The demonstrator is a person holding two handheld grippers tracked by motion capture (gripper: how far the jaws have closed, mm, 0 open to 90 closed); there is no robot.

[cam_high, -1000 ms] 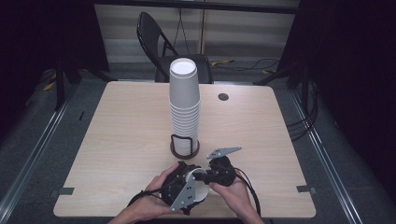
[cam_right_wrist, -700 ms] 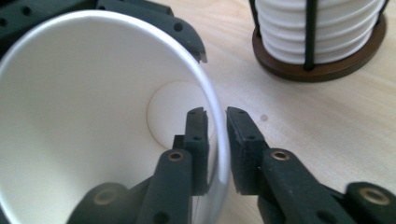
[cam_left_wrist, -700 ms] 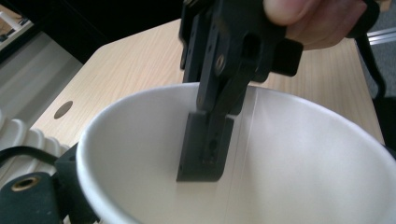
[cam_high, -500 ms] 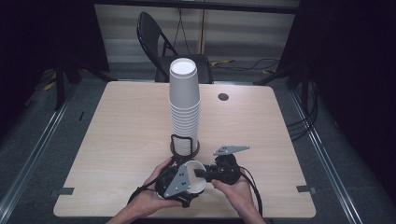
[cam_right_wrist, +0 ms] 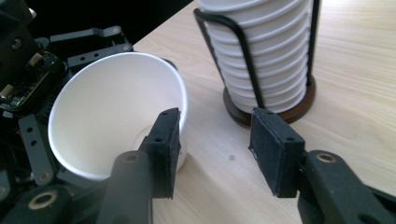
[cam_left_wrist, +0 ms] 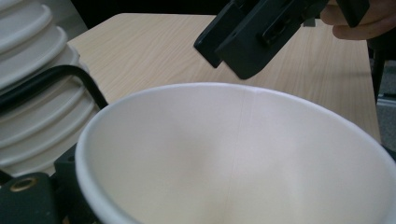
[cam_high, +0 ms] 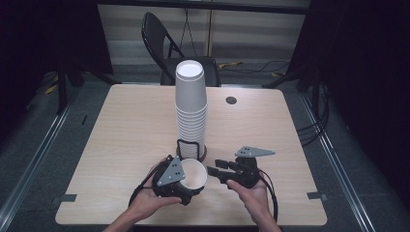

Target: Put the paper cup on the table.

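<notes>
A single white paper cup (cam_high: 193, 173) sits tilted in the left gripper (cam_high: 175, 180) near the table's (cam_high: 125, 135) front edge, at about 6 o'clock from the tall cup stack (cam_high: 191, 104), its open mouth facing up and toward the right gripper (cam_high: 218, 171). In the left gripper view the cup's rim (cam_left_wrist: 233, 88) and pale inside crowd the foreground; black gripper parts flank its sides, clamped around the cup's body. The right gripper, at 3 o'clock from the cup, has its jaws spread apart with nothing between them; in the right gripper view one pad (cam_right_wrist: 164, 149) lies just beside the cup's outer wall and the other (cam_right_wrist: 275, 149) points toward the stack's base. The stack stands upright in a black wire holder (cam_high: 189, 147) on a round dark base (cam_right_wrist: 299, 109), just beyond the cup at 12 o'clock. A small dark disc (cam_high: 231, 100) lies on the table at 1 o'clock from the stack. A folding chair (cam_high: 167, 41) stands past the far edge.
</notes>
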